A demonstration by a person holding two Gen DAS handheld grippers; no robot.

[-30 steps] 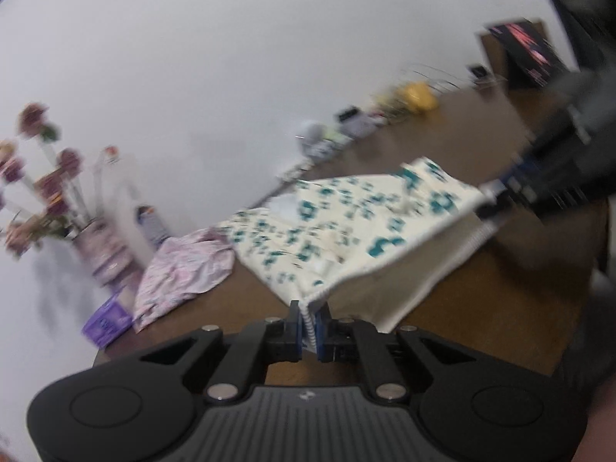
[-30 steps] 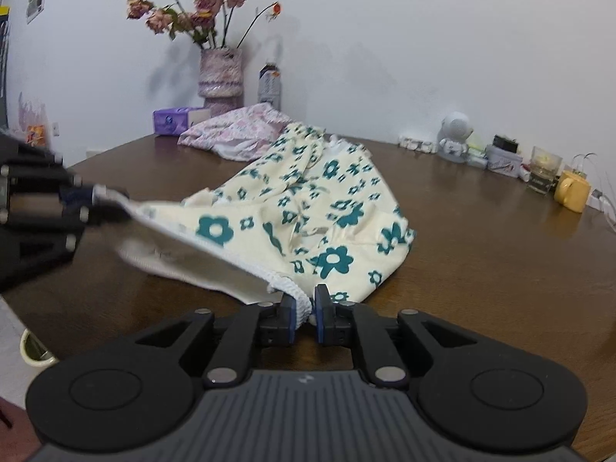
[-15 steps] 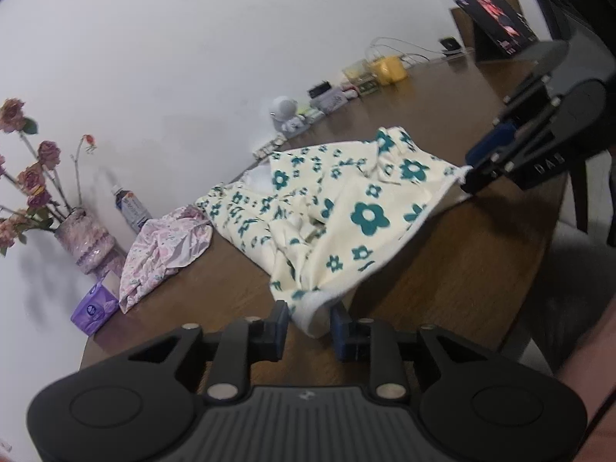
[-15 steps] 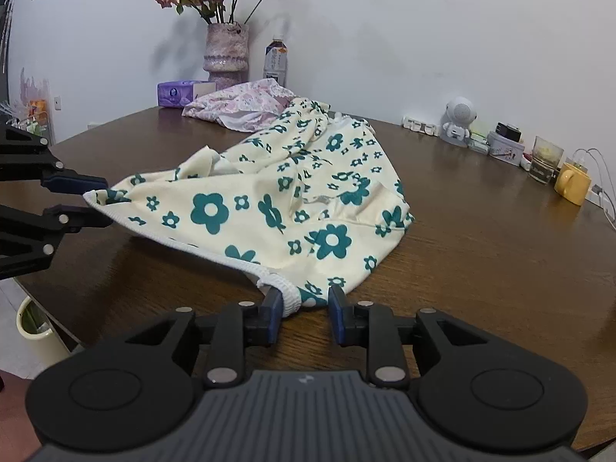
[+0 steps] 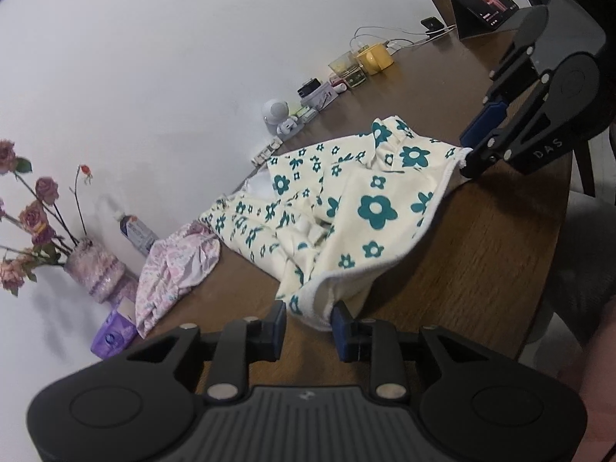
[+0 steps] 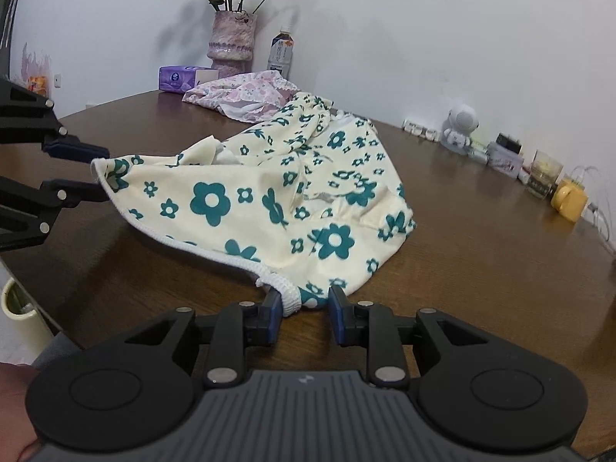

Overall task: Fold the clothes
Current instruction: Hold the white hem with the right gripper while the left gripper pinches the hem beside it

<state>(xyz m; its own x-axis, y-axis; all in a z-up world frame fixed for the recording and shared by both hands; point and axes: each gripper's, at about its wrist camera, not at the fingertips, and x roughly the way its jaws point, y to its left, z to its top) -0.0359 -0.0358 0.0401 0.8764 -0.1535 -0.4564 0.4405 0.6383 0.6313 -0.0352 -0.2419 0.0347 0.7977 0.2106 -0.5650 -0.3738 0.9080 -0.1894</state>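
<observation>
A: Where is the floral garment (image 6: 269, 200)?
B: Lying on the brown table (image 6: 481, 254), its hem corners at six o'clock of each wrist view.
A: The tongs?
B: Left gripper (image 5: 309, 327) and right gripper (image 6: 301, 317) have just opened narrowly; cloth lies loose between the jaws.

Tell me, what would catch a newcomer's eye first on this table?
The cream garment with teal flowers lies spread across the brown table, one hemmed corner in front of each tool. The left gripper and right gripper stand open, jaws just parted, cloth loose between them. Behind it sit a pink floral garment and a vase of dried roses by the wall.
</observation>
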